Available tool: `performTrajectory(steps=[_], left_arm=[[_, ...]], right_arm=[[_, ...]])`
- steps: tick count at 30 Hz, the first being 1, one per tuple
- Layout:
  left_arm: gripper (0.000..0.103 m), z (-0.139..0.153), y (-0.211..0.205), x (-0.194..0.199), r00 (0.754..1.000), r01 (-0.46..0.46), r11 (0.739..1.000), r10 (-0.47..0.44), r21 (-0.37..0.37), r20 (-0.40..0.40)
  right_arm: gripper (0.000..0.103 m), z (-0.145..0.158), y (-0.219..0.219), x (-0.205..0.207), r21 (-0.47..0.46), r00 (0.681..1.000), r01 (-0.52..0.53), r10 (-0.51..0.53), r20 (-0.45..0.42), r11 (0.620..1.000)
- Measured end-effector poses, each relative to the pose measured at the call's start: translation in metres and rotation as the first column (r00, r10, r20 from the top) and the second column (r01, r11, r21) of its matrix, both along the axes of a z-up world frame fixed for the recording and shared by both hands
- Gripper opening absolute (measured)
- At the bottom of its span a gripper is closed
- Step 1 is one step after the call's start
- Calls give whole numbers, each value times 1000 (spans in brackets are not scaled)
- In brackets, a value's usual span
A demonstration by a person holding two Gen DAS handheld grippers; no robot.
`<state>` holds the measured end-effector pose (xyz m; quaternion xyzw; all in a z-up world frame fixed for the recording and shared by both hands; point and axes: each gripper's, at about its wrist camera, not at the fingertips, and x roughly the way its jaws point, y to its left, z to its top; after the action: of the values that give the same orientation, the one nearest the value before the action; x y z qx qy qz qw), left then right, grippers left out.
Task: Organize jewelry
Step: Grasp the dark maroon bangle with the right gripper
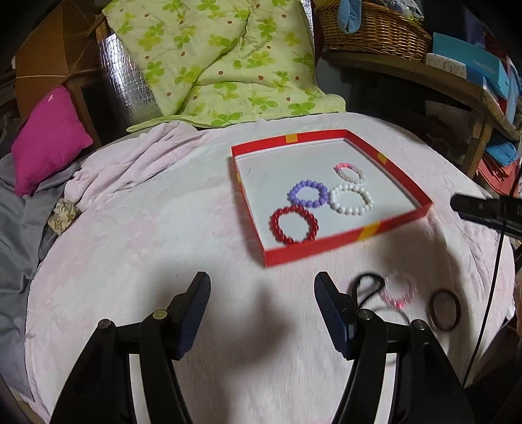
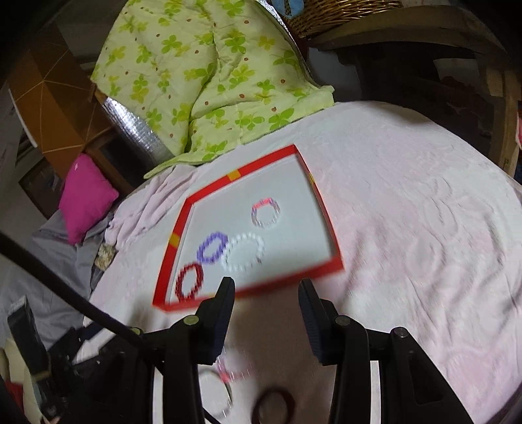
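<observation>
A shallow red box lid (image 1: 345, 243) (image 2: 248, 290) lies on the pink cloth. In it lie a red bead bracelet (image 1: 293, 225) (image 2: 188, 282), a purple one (image 1: 307, 193) (image 2: 212, 247), a white one (image 1: 350, 199) (image 2: 245, 252) and a pink-clear one (image 1: 349, 172) (image 2: 266, 213). In front of the lid lie a black hair tie (image 1: 367, 287), a pink-clear bracelet (image 1: 399, 293) (image 2: 233, 368) and a dark red hair tie (image 1: 444, 310) (image 2: 274, 404). My left gripper (image 1: 262, 293) is open and empty, left of these. My right gripper (image 2: 267, 290) is open and empty above them.
The pink cloth (image 1: 163, 244) covers a round table. A green floral quilt (image 1: 222, 62) lies behind it, a magenta cushion (image 1: 49, 137) at left. A wicker basket (image 1: 375, 29) and boxes stand on a shelf at right. A black cable (image 1: 489, 293) hangs at right.
</observation>
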<state>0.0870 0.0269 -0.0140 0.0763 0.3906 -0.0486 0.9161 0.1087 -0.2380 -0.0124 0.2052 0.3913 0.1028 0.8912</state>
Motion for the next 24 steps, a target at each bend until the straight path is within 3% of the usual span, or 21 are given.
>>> performTrajectory(steps=[14,24], left_arm=[[67,-30,-10,-47,994,62,998,-63,-21,-84],[67,-33,-30,-52,979,176,979,-185,-103,-90]], right_arm=[[43,-31,-9,-51,74,988,-89,97,-118,993],[43,-46,20,-44,-48,969,-173,162,-185,984]])
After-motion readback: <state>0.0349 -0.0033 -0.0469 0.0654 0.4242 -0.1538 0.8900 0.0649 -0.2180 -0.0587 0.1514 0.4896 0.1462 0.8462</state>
